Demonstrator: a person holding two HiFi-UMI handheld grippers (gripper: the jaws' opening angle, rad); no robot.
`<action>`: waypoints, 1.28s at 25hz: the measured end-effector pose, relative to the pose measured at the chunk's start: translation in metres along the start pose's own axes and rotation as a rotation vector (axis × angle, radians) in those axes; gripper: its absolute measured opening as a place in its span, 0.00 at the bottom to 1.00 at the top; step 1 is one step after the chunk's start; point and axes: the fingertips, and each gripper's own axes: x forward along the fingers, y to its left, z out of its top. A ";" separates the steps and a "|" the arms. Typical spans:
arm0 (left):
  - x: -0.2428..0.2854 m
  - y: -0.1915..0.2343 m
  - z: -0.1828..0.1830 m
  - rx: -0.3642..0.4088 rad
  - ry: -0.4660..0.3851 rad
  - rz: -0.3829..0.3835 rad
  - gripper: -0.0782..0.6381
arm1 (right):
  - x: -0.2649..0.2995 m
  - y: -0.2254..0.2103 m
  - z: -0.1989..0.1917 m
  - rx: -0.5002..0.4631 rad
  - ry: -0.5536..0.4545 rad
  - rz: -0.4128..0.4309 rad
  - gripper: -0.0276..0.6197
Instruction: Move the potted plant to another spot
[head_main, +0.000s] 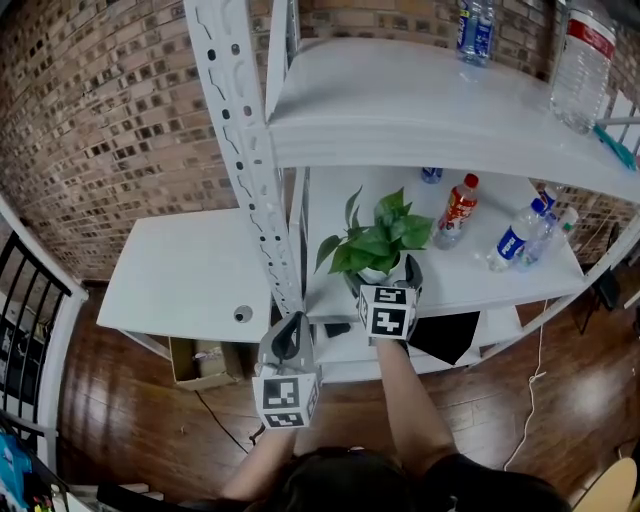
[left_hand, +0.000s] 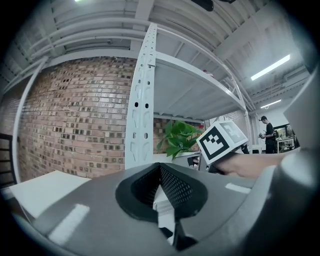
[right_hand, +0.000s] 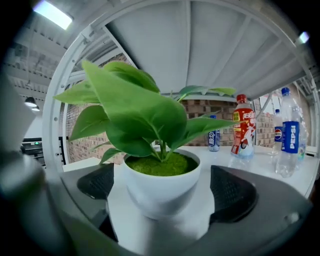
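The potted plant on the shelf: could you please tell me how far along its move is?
Done: nothing I can confirm; the potted plant stands on the middle shelf. In hand: the right gripper is open, jaws either side of its pot, not pressing it. The left gripper is shut and empty. Left: probably grip, lift, set it elsewhere.
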 end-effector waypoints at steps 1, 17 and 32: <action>0.000 0.001 0.000 -0.001 0.000 0.000 0.13 | 0.002 0.001 -0.001 0.001 0.007 0.005 0.95; -0.005 0.008 -0.002 -0.009 0.002 0.002 0.13 | 0.011 0.006 -0.002 0.008 0.024 0.020 0.78; -0.012 -0.003 -0.004 -0.016 0.004 -0.025 0.13 | -0.038 0.009 0.000 -0.040 -0.023 0.003 0.77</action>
